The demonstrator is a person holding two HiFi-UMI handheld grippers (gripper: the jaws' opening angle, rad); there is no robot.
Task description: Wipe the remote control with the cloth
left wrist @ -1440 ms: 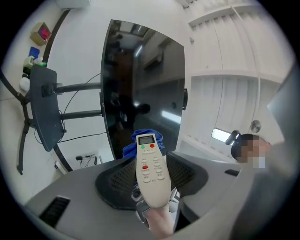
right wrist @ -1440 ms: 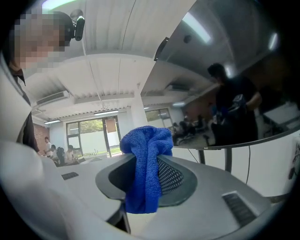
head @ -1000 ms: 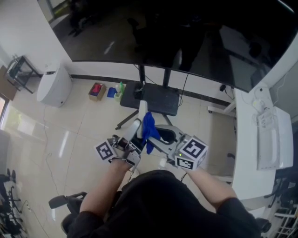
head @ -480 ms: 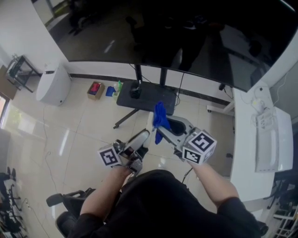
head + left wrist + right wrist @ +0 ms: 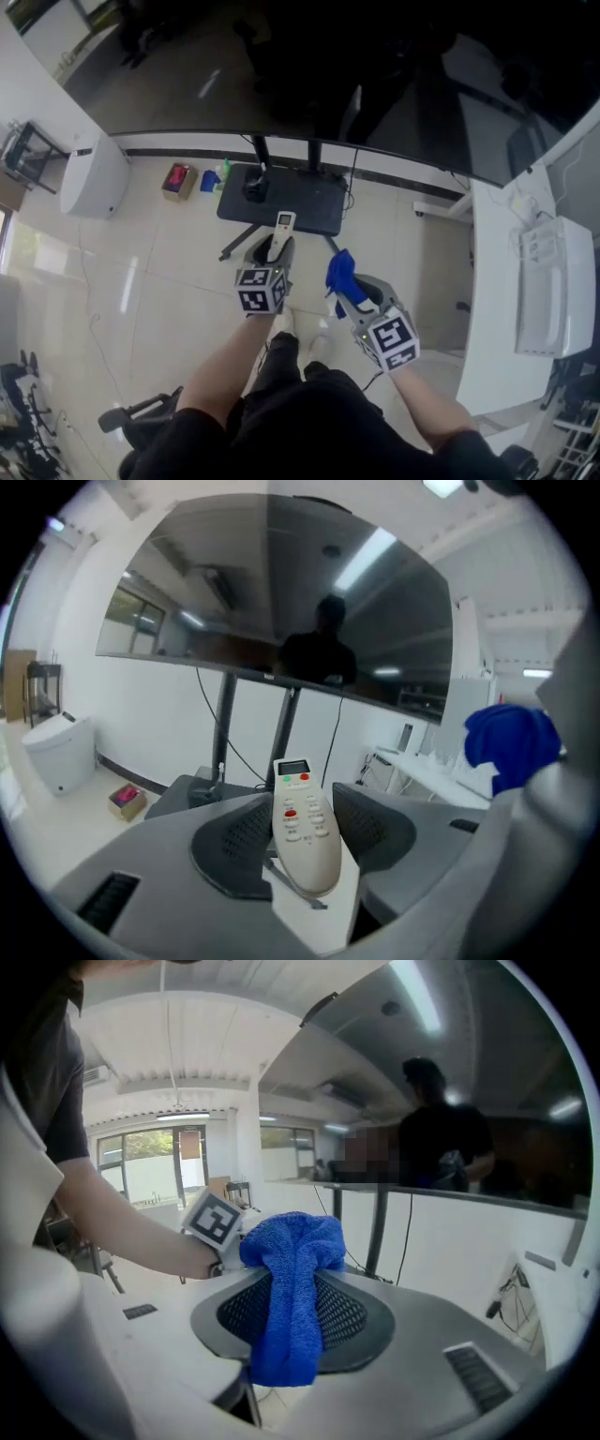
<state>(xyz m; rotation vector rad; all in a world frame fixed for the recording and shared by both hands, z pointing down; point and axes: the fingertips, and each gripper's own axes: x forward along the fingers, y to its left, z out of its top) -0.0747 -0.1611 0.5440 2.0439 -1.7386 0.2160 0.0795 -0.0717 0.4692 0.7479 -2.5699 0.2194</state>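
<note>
So the right gripper (image 5: pixel 349 289), clamping the cloth (image 5: pixel 339 270), had swung off the remote (image 5: pixel 284 223) pinched in the left gripper (image 5: pixel 277 247) mid-frame; wiping looked paused.

Bright, even ceiling light; fisheye-warped gripper views with dark corners.

**Count of things in view**

There are two handheld grippers: one left gripper (image 5: pixel 274 247) and one right gripper (image 5: pixel 347 289). There is one white remote control (image 5: pixel 284 223) and one blue cloth (image 5: pixel 339 270). One large dark screen (image 5: pixel 375 75) stands on one stand with one dark base (image 5: pixel 314 199). The floor holds one white rounded unit (image 5: pixel 92 176) and one red box (image 5: pixel 175 178). One white desk (image 5: pixel 492 319) carries one white machine (image 5: pixel 553 281).
</note>
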